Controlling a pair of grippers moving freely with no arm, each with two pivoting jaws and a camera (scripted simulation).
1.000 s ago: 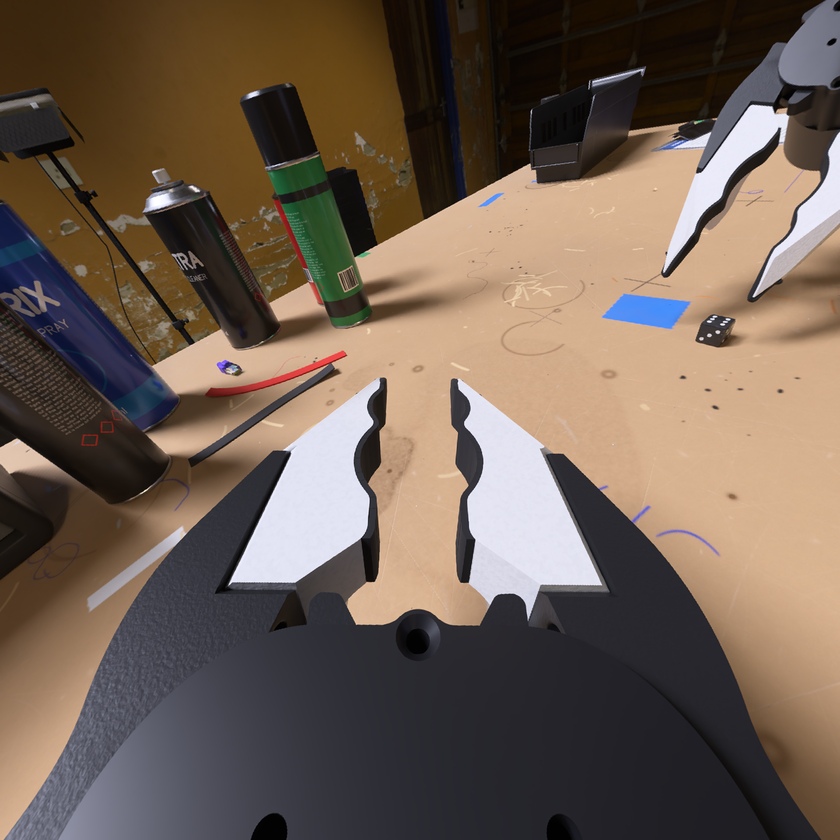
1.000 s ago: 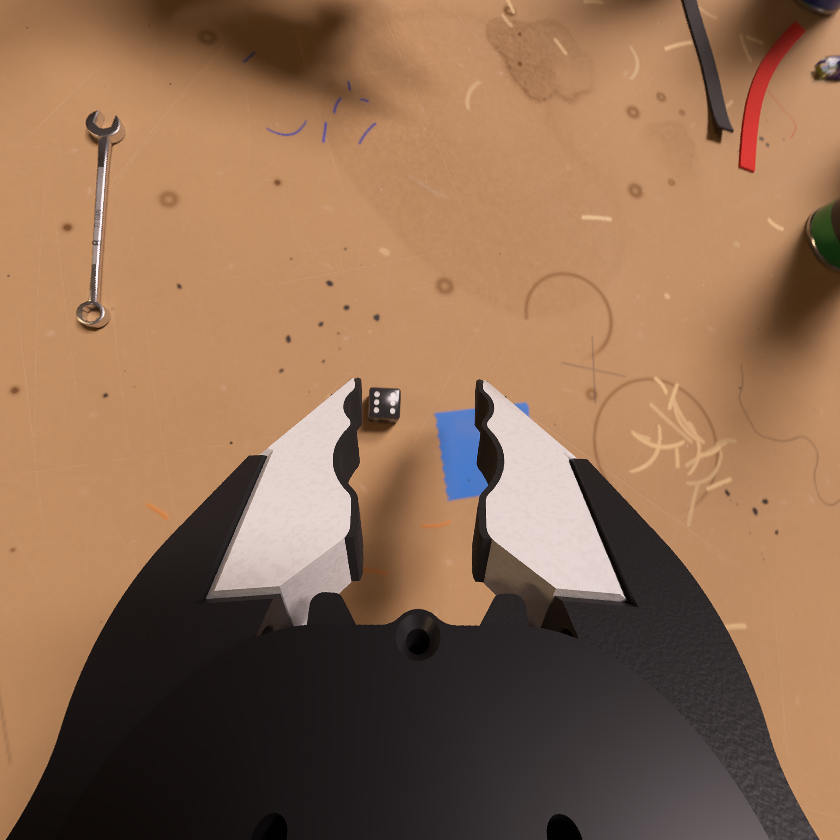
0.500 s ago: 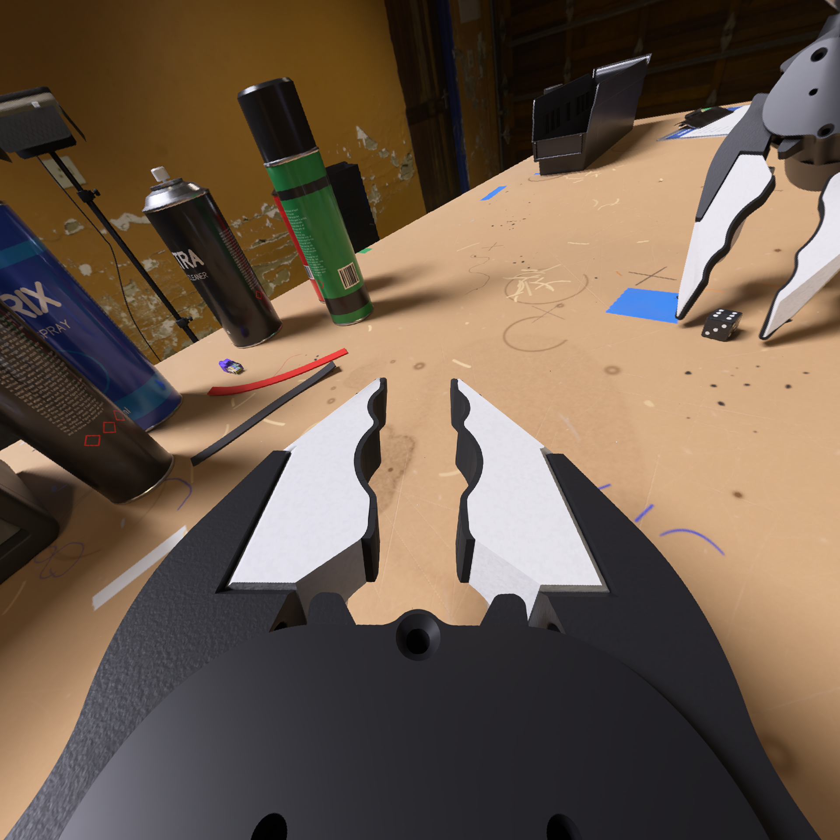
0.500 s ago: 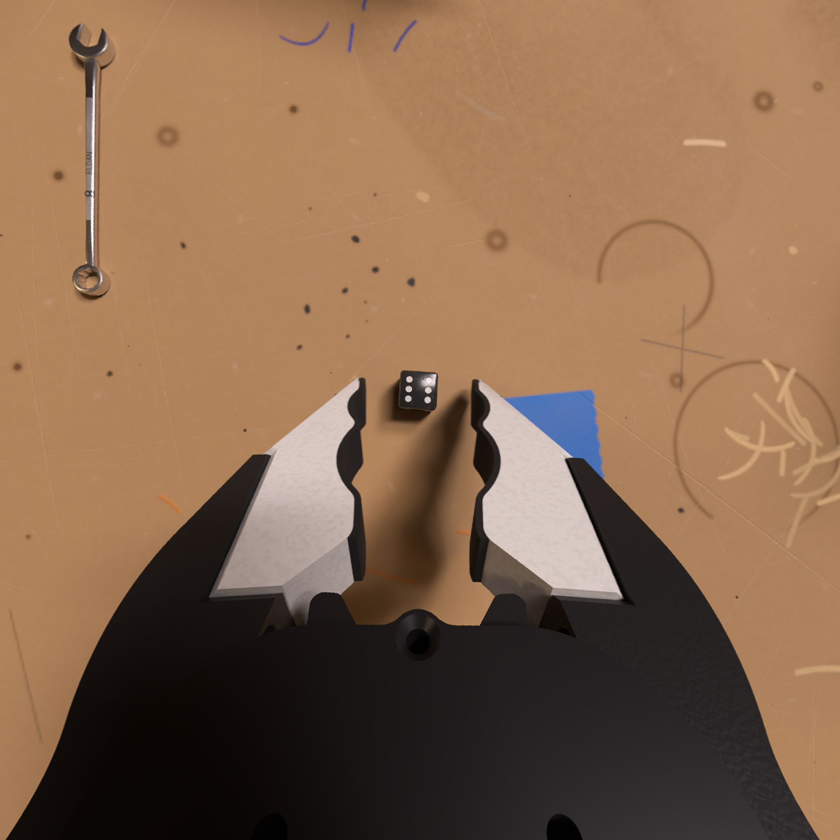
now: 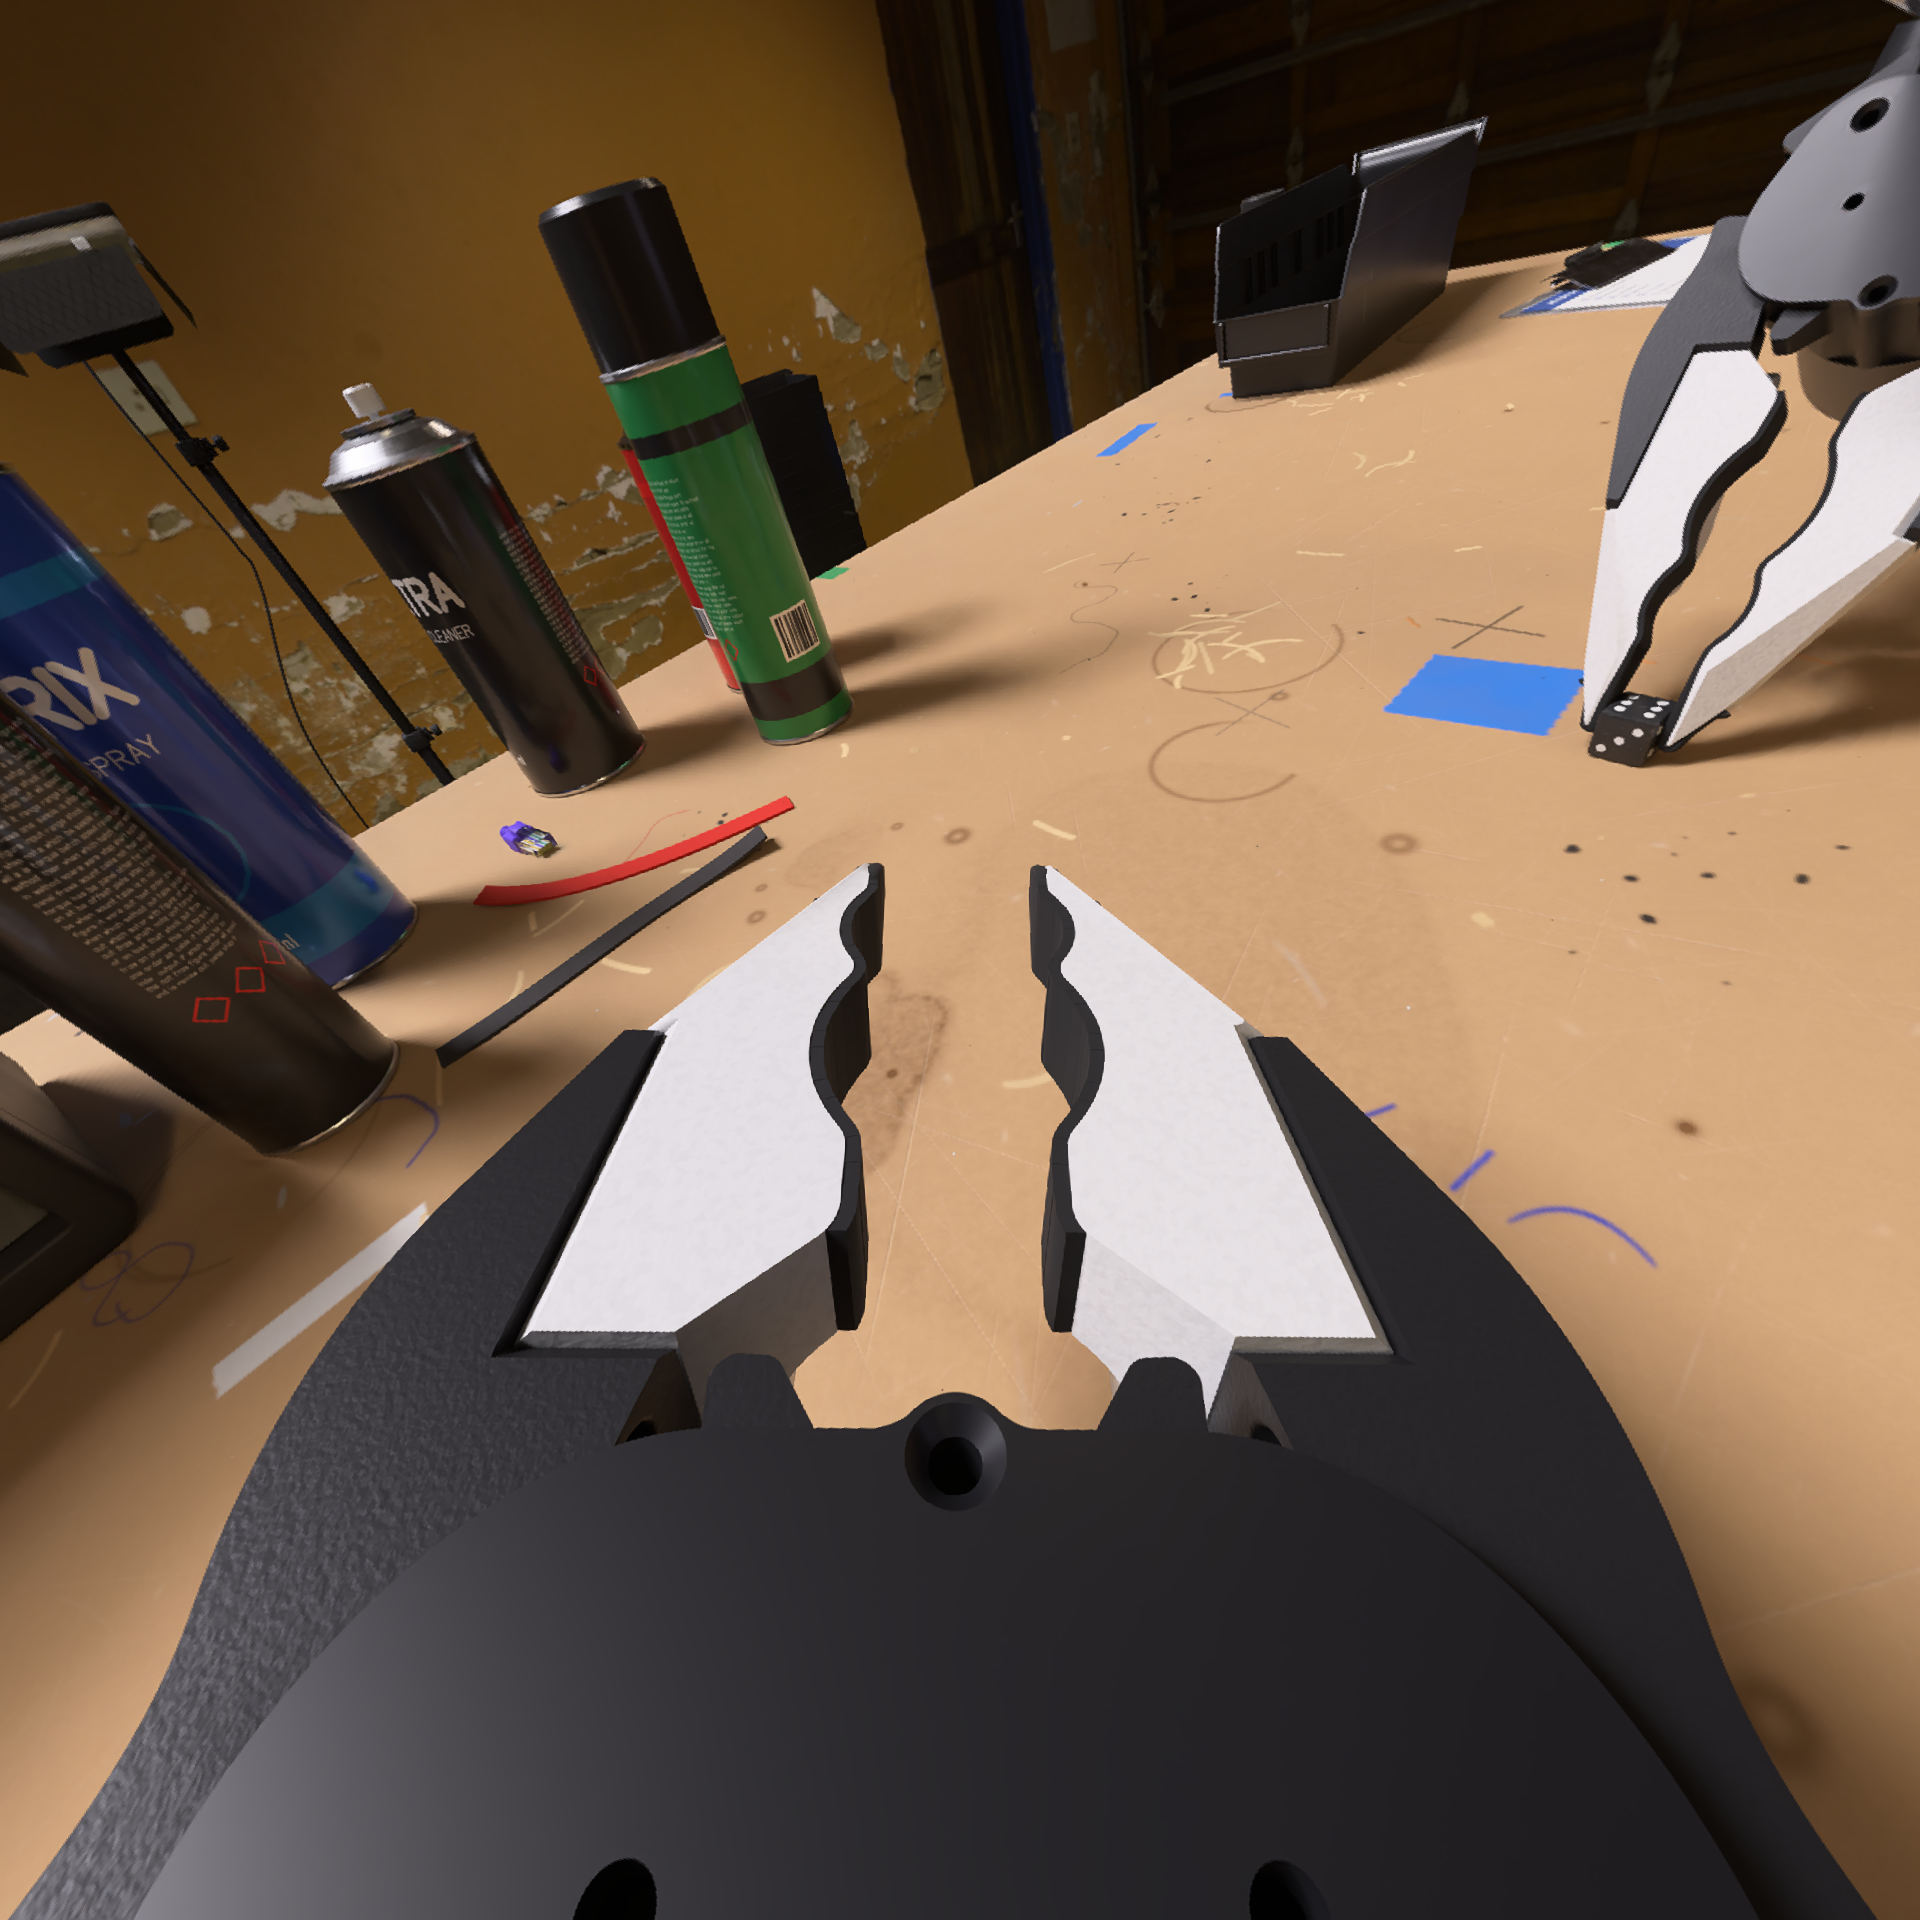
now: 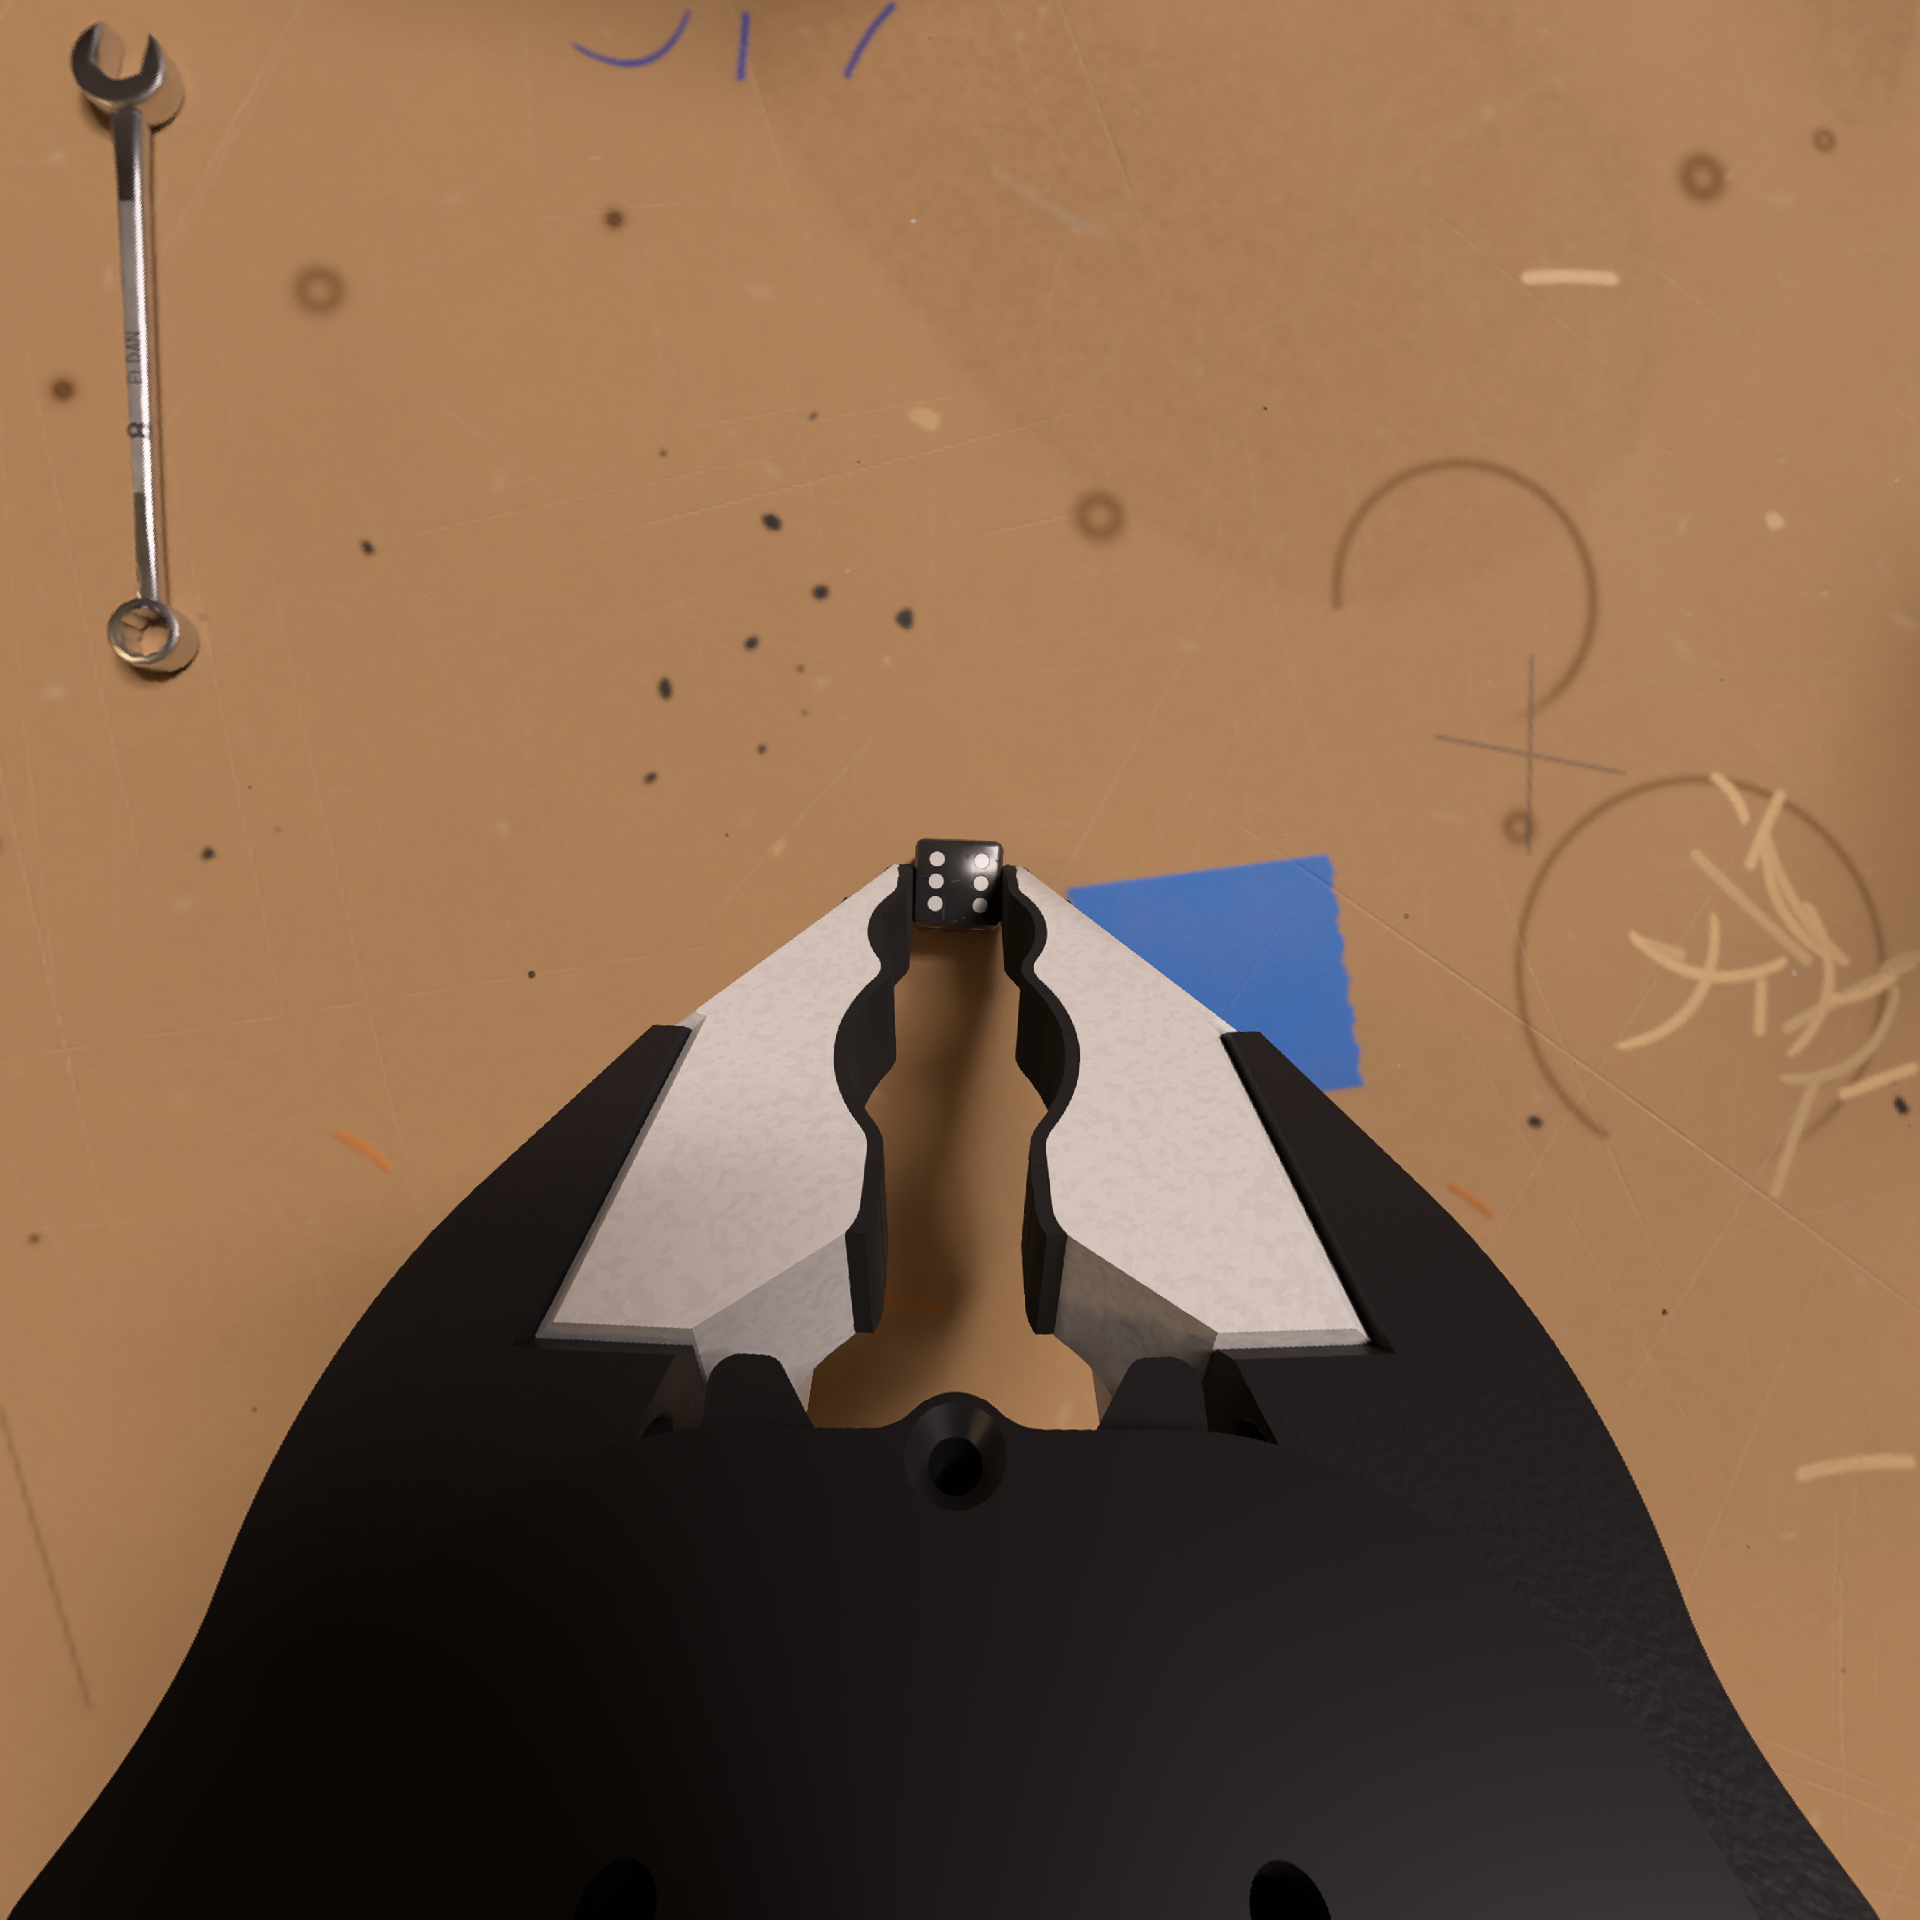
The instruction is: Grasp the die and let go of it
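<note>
In the right wrist view the right claw [image 6: 957, 883] points straight down at the surface [image 6: 520, 935], its fingertips clamped on the black die [image 6: 957, 881], which sits squarely between them, beside a blue tape patch [image 6: 1236, 956]. Farther off, the left claw [image 5: 956, 883] hangs parted and empty, well apart from the die [image 5: 1629, 729]. Release looks like the remaining step.

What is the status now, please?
Right tool shut on die, die on table. Left tool open, empty. Nothing in the way.
</note>
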